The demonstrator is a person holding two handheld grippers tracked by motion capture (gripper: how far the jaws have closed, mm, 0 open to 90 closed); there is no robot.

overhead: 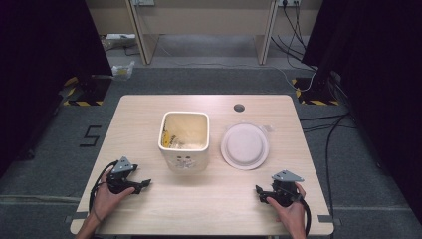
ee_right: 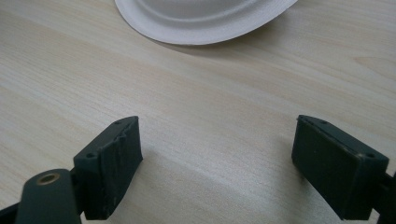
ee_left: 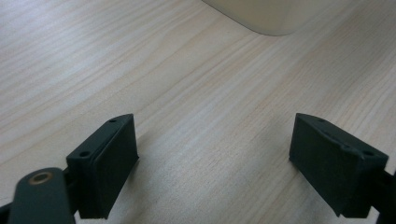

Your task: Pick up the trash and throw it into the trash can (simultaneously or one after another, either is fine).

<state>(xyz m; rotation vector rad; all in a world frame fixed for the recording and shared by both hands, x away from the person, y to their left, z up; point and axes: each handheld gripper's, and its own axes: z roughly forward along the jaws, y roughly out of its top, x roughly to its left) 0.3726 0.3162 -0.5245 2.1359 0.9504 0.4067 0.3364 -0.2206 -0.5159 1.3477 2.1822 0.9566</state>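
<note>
A cream square container stands mid-table with yellowish contents inside; its rounded lower corner shows at the top of the left gripper view. To its right lies a white round plate, whose rim appears at the top of the right gripper view. My left gripper rests on the table at the front left, held by a hand, jaws wide apart with nothing between them. At the front right, my right gripper rests likewise, open and empty.
The light wooden table has a small round hole near its far edge. Cables trail from both grippers off the front edge. Grey carpet, cables and dark curtains surround the table.
</note>
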